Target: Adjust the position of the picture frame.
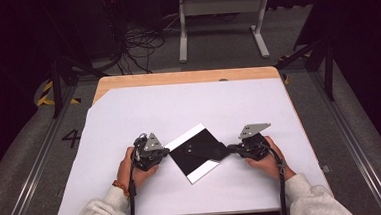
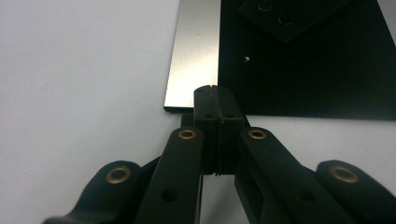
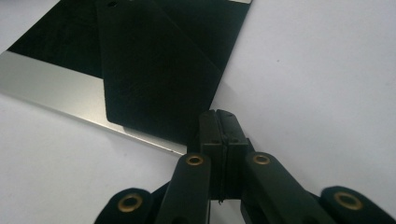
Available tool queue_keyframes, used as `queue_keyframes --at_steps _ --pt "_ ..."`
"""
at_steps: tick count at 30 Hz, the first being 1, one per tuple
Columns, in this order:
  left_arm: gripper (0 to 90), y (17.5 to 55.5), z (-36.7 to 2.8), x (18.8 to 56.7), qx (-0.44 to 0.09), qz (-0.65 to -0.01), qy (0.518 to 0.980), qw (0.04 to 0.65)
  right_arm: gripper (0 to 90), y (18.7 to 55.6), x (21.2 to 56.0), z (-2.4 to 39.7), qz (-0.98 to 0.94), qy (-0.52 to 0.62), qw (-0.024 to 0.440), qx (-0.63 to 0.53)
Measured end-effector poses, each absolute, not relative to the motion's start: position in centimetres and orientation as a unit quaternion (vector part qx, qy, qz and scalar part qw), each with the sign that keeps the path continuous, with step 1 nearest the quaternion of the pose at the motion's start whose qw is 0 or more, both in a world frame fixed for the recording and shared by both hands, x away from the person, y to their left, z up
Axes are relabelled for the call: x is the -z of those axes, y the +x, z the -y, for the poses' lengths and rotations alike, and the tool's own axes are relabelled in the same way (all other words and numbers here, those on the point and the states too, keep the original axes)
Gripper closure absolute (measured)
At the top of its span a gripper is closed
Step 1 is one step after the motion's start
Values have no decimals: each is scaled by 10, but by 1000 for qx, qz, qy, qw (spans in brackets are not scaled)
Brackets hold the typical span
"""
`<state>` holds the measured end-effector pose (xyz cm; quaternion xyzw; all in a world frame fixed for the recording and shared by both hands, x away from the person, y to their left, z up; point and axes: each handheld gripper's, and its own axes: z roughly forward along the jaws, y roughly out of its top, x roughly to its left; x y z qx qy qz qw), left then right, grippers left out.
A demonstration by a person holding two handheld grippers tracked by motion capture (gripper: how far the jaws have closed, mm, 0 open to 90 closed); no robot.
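A black square plate [image 1: 197, 156] with a pale strip along two opposite edges lies cornerwise on the white sheet [image 1: 188, 107]. A smaller black piece [image 1: 201, 148] with small holes lies on top of it. My left gripper [image 1: 165, 152] is shut, with nothing between its jaws. Its tips [image 2: 215, 91] touch the plate's [image 2: 317, 79] near edge, where the silver strip [image 2: 196, 51] meets the black. My right gripper [image 1: 231, 148] is shut and empty too. Its tips [image 3: 219, 115] sit at the corner of the smaller black piece [image 3: 154, 70], beside the silver strip [image 3: 46, 88].
The white sheet covers most of a wooden table whose bare back edge [image 1: 186, 77] shows. Beyond it the floor holds loose cables [image 1: 139, 45] and a white stand [image 1: 220, 15]. Metal rails [image 1: 27, 172] run along both sides of the table.
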<state>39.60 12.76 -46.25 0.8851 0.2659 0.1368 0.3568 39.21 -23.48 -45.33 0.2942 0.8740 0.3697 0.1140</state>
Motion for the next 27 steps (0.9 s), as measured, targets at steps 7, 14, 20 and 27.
queue_keyframes --at_steps 7,14,20,27 --pt "897 404 -126 463 -139 -270 882 361 900 378 453 231 -883 273 110 -366" --pt "898 410 -121 464 -151 -273 878 362 900 366 453 230 -886 263 102 -368" --pt "898 412 -119 465 -152 -273 877 364 900 358 452 225 -891 254 104 -362" --pt "882 410 -120 462 -130 -277 878 368 900 358 454 227 -887 260 98 -370"
